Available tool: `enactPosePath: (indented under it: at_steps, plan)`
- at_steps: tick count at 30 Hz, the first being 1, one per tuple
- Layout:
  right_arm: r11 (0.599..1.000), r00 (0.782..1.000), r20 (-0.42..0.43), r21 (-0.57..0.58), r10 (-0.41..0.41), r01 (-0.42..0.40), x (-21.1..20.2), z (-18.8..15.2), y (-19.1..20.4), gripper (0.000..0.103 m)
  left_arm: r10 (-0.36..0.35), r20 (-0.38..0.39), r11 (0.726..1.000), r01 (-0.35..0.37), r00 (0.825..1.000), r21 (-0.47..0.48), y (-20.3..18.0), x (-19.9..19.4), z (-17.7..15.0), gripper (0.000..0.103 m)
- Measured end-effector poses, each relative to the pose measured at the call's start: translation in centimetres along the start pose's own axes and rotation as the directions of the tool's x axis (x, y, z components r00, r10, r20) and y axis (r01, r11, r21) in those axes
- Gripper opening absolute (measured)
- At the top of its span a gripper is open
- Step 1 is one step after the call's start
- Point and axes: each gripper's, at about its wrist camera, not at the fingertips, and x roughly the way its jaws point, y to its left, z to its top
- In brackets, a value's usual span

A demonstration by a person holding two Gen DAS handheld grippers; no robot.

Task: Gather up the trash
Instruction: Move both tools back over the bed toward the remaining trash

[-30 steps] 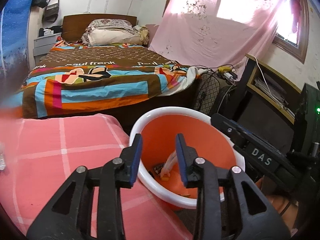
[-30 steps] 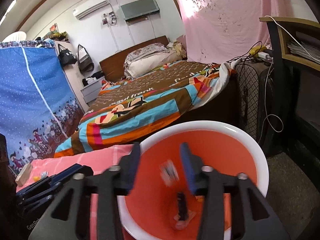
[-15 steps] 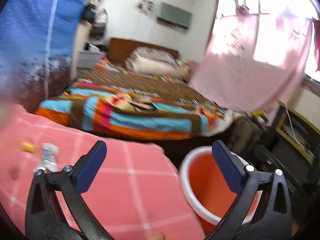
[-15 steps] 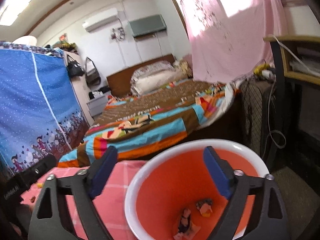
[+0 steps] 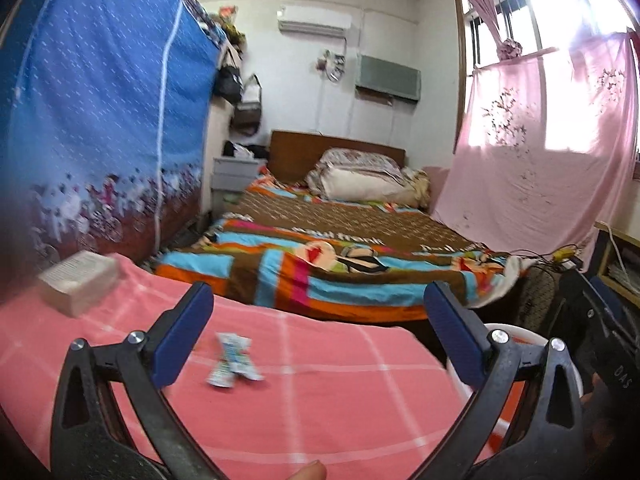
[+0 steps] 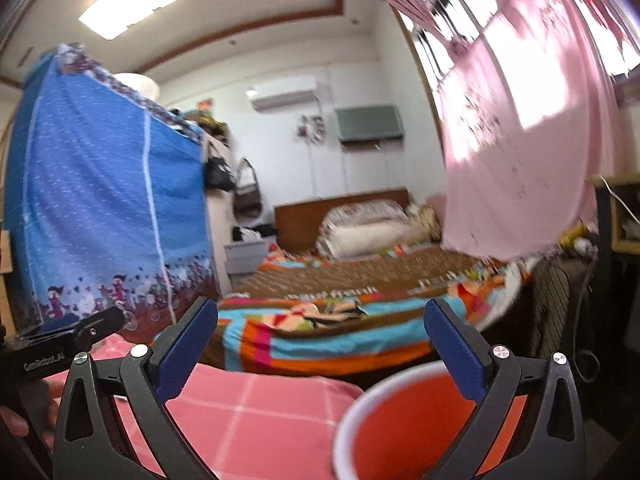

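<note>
- Sunlit bedroom clutter fills the background: a bed (image 5: 340, 256) under a striped patchwork blanket, a pink sheet (image 5: 532, 160) hung over the window, and a blue fabric wardrobe (image 5: 100, 128) printed with small figures.
- Nearest the cameras, the counter (image 5: 320, 400) wears a soft pink cloth crossed by thin white grid lines.
- On that cloth lies the trash: a crumpled wrapper (image 5: 232, 362), white with bluish print, twisted and creased, somewhat blurred.
- From the left wrist view, the left gripper (image 5: 316, 332) has its jaws spread wide with nothing between them; the flat blue pads sit on black angular arms, and the wrapper shows between them, closer to the left pad.
- A pale, rectangular box (image 5: 78, 282) rests at the counter's far left corner, well apart from the wrapper.
- Round and smooth, the bucket (image 6: 404, 428) is orange inside with a white rim and stands just beside the counter's right edge.
- Above it, the right gripper (image 6: 320, 344) also has its jaws wide apart and holds nothing; its right pad overlaps the bucket's rim in the picture.
</note>
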Motion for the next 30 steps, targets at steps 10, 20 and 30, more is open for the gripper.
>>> enactPosePath:
  at_steps: [10,20,30]
  plan:
    - [0.994,0.993,0.063,-0.048,0.098,-0.095,-0.3,-0.5,4.9,0.103,0.101,0.092,0.995,-0.102,0.991,0.013,5.8,-3.9,0.4,0.094]
    - [0.981,0.982,0.053,-0.091,0.179,-0.174,0.7,-1.3,8.8,0.103,0.178,0.091,0.982,-0.182,0.980,0.046,11.0,-5.2,0.8,0.094]
    - [0.957,0.965,-0.030,-0.120,0.262,-0.264,3.2,-2.6,12.2,0.103,0.192,0.074,0.981,-0.194,0.979,0.013,13.7,-5.1,-0.8,0.094]
